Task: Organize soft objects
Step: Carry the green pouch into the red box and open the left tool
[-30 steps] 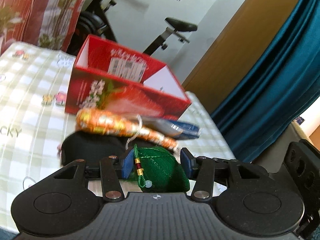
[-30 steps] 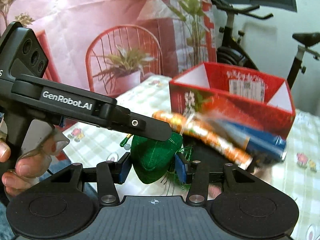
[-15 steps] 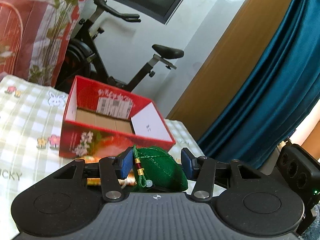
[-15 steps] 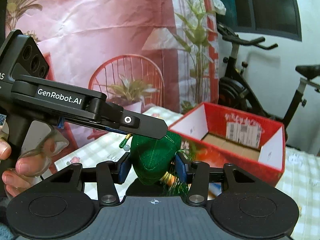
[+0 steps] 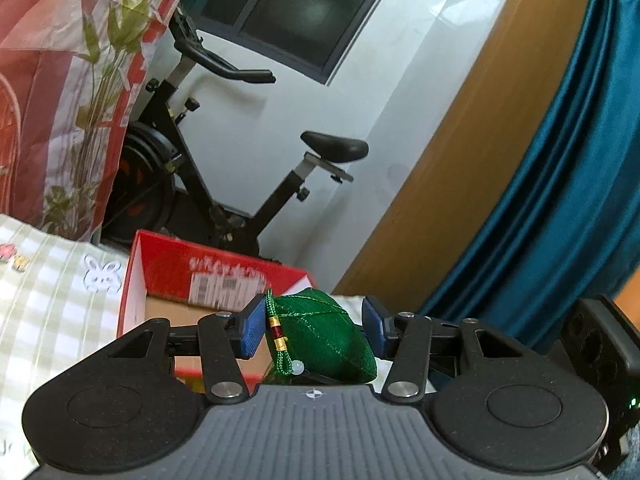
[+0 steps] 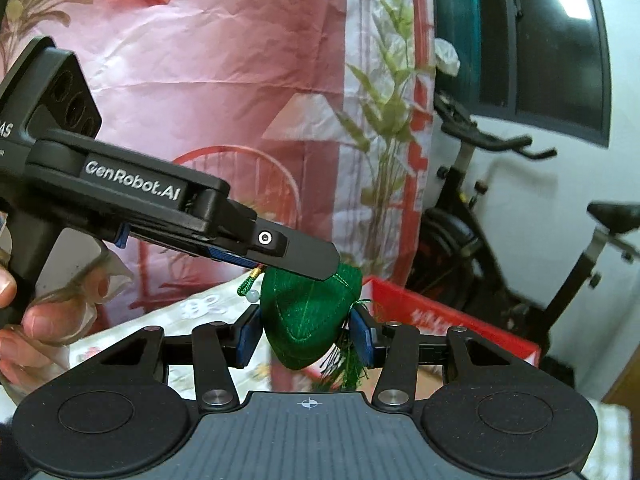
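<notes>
Green pouch (image 5: 320,334) up in the air, and both grippers are on it! On the left wrist view, the left gripper (image 5: 314,330) has its blue pads (image 5: 253,330) pressed to either side of the stuffed green shape, a knotted cord with gold and red bands and a pale bead hanging at its nine o'clock edge. Beyond it, toward twelve o'clock, sits the red box (image 5: 192,276), open-topped, brown floor showing, a barcode label on its far inner wall. It rests on the checked tablecloth (image 5: 52,300), off at nine o'clock.

Over on the right wrist view, the right gripper (image 6: 304,338) clamps the same green pouch (image 6: 304,320), fingers squeezed on its lower half, green tassel threads spilling at five o'clock. The left gripper (image 6: 296,258) reaches in from ten o'clock, its fingers on the pouch's top. A hand (image 6: 36,316) grips its handle at nine o'clock. The red box (image 6: 452,320) lies behind at three o'clock, with an exercise bike (image 6: 520,220) farther back.
</notes>
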Demonstrator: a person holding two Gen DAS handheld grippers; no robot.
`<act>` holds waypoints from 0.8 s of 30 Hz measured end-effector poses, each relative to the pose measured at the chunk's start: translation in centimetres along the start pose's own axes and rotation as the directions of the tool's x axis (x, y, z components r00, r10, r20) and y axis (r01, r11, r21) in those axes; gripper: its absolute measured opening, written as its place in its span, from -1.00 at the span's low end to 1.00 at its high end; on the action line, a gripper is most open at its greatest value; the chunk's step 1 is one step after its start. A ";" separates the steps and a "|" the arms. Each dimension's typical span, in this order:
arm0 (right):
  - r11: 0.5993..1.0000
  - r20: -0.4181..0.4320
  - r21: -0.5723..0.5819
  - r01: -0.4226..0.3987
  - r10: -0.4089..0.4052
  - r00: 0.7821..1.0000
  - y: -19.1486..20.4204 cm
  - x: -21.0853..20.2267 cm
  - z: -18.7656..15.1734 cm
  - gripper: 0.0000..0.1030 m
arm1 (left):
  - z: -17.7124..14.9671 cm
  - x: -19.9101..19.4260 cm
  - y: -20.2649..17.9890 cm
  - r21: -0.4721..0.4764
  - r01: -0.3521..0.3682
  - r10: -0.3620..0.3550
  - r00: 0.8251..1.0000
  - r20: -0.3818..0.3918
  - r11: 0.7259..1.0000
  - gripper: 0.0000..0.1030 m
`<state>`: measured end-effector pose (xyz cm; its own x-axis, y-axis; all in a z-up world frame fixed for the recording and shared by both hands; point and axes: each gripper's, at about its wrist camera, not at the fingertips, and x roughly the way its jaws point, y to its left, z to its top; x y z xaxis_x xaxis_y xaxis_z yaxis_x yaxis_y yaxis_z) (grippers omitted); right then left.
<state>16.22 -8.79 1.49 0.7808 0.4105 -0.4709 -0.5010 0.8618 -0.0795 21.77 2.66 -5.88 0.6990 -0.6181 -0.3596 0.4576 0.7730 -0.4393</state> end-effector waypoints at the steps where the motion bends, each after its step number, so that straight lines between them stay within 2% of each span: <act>1: 1.000 0.006 -0.012 0.010 -0.010 1.000 -0.5 0.5 0.4 -0.15 | 0.4 0.6 0.2 -0.002 0.002 -0.002 1.000 0.002 1.000 0.02; 7: 0.995 0.041 -0.022 0.095 -0.094 0.995 -3.7 3.6 1.0 -0.05 | 2.2 5.1 1.2 0.025 0.025 -0.025 1.000 0.014 0.999 0.08; 14: 0.990 -0.065 0.086 0.113 -0.107 0.992 -7.1 8.4 -2.3 -0.04 | 0.9 10.8 4.0 -0.047 -0.009 0.004 0.994 -0.107 0.999 0.10; 19: 0.986 -0.138 0.128 0.107 -0.089 0.986 -8.2 10.5 -5.1 -0.04 | -0.5 13.2 5.8 -0.080 -0.038 0.022 0.982 -0.190 0.996 0.10; 24: 0.978 -0.165 0.177 0.115 -0.085 0.983 -9.0 11.5 -6.7 -0.04 | -1.8 14.4 6.4 -0.076 -0.065 0.043 0.965 -0.257 0.995 0.10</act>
<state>27.16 -13.86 -9.10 0.7485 0.2806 -0.6009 -0.3344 0.9421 0.0234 33.74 -1.55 -15.37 0.5534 -0.6000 -0.5777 0.3685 0.7984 -0.4762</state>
